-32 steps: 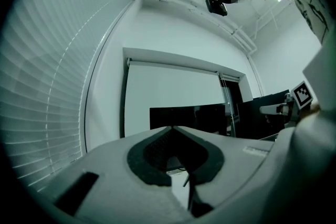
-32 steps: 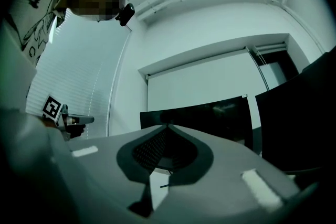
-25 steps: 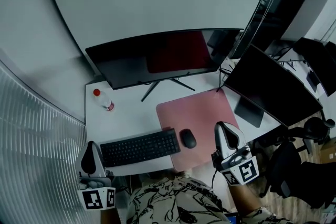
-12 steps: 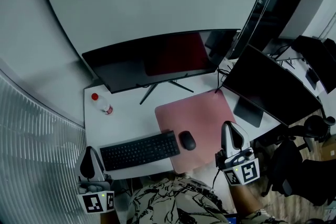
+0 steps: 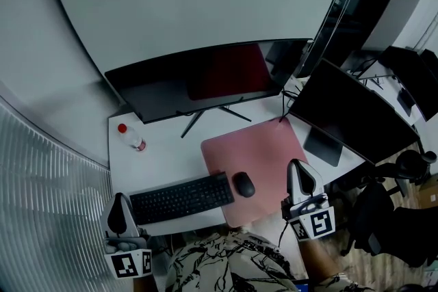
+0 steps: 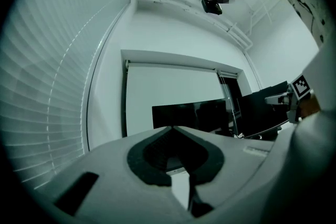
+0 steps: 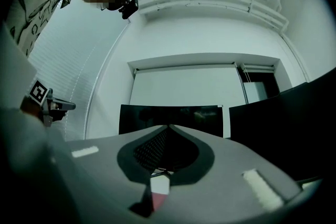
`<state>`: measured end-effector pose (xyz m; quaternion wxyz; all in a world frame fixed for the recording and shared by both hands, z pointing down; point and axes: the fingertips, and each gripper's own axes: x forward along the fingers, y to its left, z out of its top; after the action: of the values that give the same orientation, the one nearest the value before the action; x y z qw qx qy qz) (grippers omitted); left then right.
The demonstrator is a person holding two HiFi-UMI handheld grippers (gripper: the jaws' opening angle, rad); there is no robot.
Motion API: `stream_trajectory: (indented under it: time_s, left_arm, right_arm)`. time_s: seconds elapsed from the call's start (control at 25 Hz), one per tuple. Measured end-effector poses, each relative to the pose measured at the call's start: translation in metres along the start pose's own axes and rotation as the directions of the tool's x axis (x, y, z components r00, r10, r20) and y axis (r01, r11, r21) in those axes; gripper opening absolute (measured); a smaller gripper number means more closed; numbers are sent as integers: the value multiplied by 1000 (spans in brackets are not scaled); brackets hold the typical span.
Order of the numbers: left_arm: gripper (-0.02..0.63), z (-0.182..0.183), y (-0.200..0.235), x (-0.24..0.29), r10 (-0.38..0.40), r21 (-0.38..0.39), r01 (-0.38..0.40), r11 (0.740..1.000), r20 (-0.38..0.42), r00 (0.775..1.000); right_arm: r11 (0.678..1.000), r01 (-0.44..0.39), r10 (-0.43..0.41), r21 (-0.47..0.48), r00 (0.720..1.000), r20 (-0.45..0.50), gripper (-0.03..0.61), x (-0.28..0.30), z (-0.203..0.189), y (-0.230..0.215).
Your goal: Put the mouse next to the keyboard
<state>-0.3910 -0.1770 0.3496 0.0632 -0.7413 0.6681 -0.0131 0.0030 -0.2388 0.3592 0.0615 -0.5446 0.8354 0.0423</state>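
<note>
A black mouse (image 5: pixel 243 184) lies on the pink desk mat (image 5: pixel 263 147), just right of the black keyboard (image 5: pixel 181 197) at the desk's front edge. My right gripper (image 5: pixel 300 173) hovers over the mat's front right corner, right of the mouse and apart from it, jaws shut and empty. My left gripper (image 5: pixel 119 211) stays at the desk's front left corner, left of the keyboard, jaws shut with nothing in them. Both gripper views look level at the monitor (image 7: pixel 170 114), whose dark screen (image 6: pixel 191 114) also fills the left one; neither shows the mouse.
A wide dark monitor (image 5: pixel 205 78) stands at the back of the white desk (image 5: pixel 164 157). A second screen (image 5: pixel 352 113) slants at the right. A small bottle with a red cap (image 5: pixel 130 136) stands at the left. Cables (image 5: pixel 293 96) run between the screens. A dark office chair (image 5: pixel 383 215) sits at the right.
My right gripper has drawn back a little toward the front right, away from the mouse. The left gripper, mouse and keyboard have kept their places.
</note>
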Motion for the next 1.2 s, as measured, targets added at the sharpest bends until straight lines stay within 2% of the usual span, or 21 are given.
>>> stream_trajectory:
  time_s: [0.72, 1.2]
  left_arm:
    - [-5, -2, -5, 6, 1, -43, -1, 999, 0, 1000]
    - [-5, -4, -5, 2, 2, -40, -2, 999, -11, 1000]
  right_arm:
    - [1000, -25, 25, 3, 1000, -16, -3, 6, -1, 9]
    - [999, -39, 39, 14, 999, -12, -3, 7, 2, 15]
